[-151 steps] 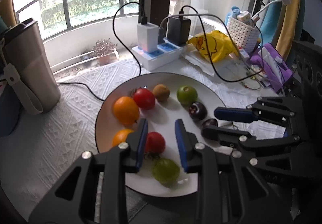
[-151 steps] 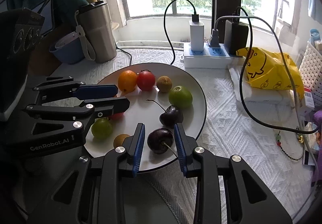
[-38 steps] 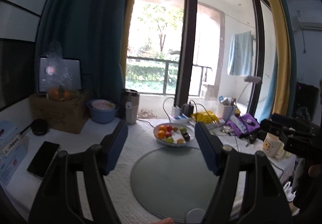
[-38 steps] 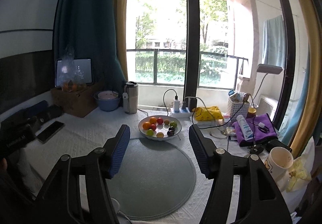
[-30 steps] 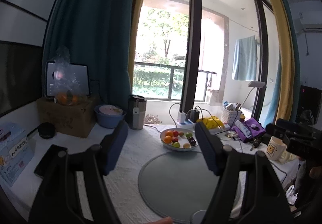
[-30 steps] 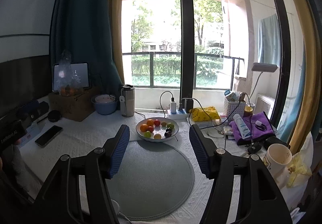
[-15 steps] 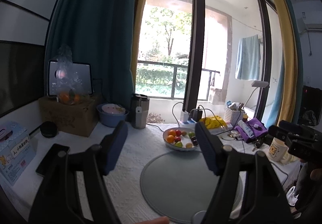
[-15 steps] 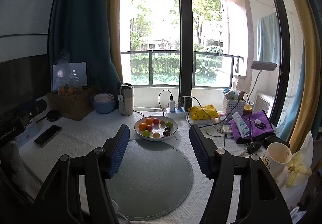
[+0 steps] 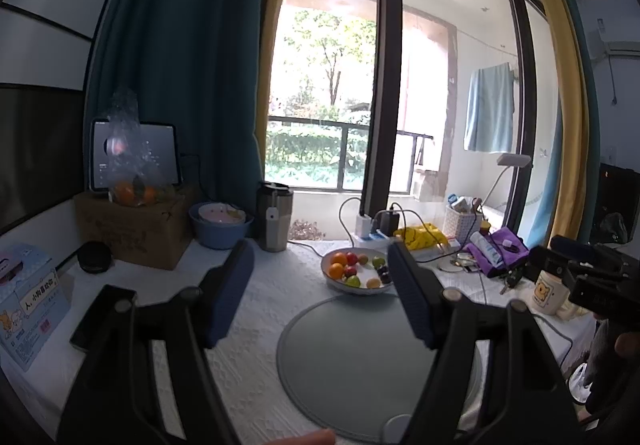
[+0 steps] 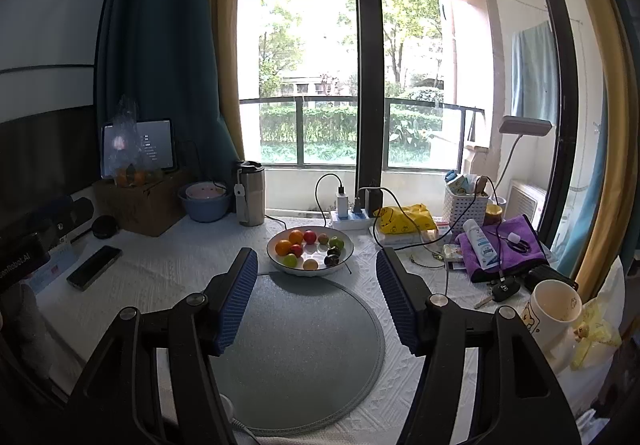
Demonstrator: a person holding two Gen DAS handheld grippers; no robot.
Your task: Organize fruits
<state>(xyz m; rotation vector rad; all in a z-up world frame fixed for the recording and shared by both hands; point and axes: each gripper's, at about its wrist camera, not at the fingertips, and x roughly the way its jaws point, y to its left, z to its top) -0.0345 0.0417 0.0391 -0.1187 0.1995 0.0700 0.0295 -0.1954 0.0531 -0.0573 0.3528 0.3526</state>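
Note:
A white plate (image 10: 351,245) holds several fruits: oranges (image 10: 296,236), red tomatoes (image 10: 310,236), green fruits (image 10: 337,243), a kiwi (image 10: 323,239) and dark cherries (image 10: 330,261). It stands on the white tablecloth behind a round grey mat (image 10: 296,345). My right gripper (image 10: 316,255) hangs open and empty well back from the plate, above the mat. In the left wrist view the same plate (image 9: 332,283) and oranges (image 9: 340,257) show far ahead. My left gripper (image 9: 319,247) is likewise open with nothing between its blue pads. The right gripper (image 9: 540,251) shows at the right edge of that view.
A phone (image 10: 94,267), steel tumbler (image 10: 250,199), blue bowl (image 10: 204,203) and cardboard box (image 10: 140,205) stand at the left. A power strip with cables (image 10: 352,215), yellow bag (image 10: 404,219), white basket (image 10: 466,205), purple cloth (image 10: 500,249), keys (image 10: 502,291) and a mug (image 10: 554,307) fill the right.
Five seconds ago both grippers sat low over the plate with narrow jaws around fruit. Now both are drawn far back and higher, jaws wider and empty. In the last half second nothing moves.

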